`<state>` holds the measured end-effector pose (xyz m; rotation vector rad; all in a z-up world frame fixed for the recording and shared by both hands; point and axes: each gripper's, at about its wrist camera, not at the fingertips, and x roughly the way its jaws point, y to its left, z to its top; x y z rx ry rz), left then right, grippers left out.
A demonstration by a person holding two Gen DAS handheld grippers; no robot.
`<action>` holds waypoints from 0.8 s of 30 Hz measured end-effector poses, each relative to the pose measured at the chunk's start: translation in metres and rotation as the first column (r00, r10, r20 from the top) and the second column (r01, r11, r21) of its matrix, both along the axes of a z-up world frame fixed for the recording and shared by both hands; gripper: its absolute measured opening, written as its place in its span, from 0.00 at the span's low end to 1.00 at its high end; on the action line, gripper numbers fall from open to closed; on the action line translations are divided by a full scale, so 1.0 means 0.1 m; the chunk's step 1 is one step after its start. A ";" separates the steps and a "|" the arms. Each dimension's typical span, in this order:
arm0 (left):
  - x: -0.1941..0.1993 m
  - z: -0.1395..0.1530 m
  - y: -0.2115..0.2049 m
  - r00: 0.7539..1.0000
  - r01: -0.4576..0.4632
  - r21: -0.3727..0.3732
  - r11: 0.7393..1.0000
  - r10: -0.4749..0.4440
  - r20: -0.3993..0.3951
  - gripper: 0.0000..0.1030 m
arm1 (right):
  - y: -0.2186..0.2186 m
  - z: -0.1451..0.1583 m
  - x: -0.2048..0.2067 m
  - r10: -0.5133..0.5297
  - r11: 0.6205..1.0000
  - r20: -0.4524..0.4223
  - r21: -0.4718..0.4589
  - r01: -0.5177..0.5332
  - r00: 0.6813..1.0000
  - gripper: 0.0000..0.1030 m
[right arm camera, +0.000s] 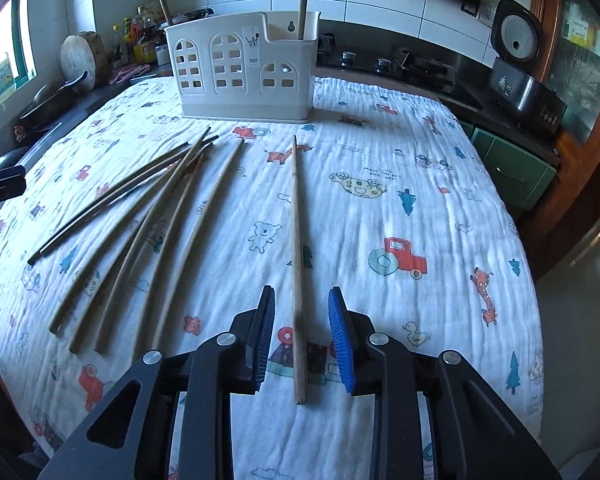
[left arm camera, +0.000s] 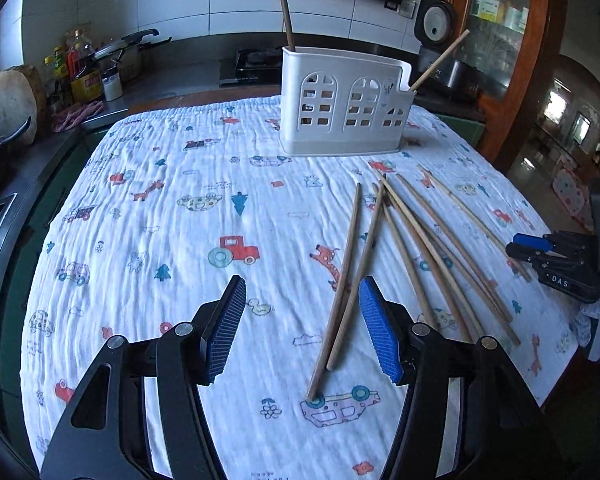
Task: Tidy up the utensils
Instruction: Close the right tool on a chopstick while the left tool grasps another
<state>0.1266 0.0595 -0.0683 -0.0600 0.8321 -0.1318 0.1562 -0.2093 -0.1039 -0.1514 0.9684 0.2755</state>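
The single wooden chopstick lies flat on the crinkled printed cloth, long axis pointing toward the white plastic utensil holder, near end between the right gripper fingers. Jaws spread, no contact. Left gripper likewise spread wide above the cloth, gripping nothing. Loose chopsticks fan out to the left. Two chopsticks stand in the perforated holder
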 end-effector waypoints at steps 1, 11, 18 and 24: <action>-0.01 -0.02 0.01 1.000 -0.001 -0.001 1.000 0.001 -0.007 0.57 | 0.00 -0.01 0.02 0.001 1.000 -0.005 -0.001 -0.001 1.000 0.21; -0.03 -0.21 -0.04 0.998 0.030 0.021 0.999 -0.029 -0.059 0.57 | 0.05 -0.10 0.03 0.016 0.999 -0.029 -0.029 -0.017 0.999 0.10; -0.02 -0.34 -0.18 0.991 0.094 0.039 0.995 -0.089 -0.100 0.42 | 0.06 -0.12 0.01 0.016 0.999 -0.031 -0.033 -0.017 0.999 0.08; 0.10 -0.43 -0.21 0.985 0.116 0.030 0.993 -0.111 -0.135 0.23 | 0.05 -0.11 0.02 0.013 1.000 -0.033 -0.027 -0.014 0.999 0.07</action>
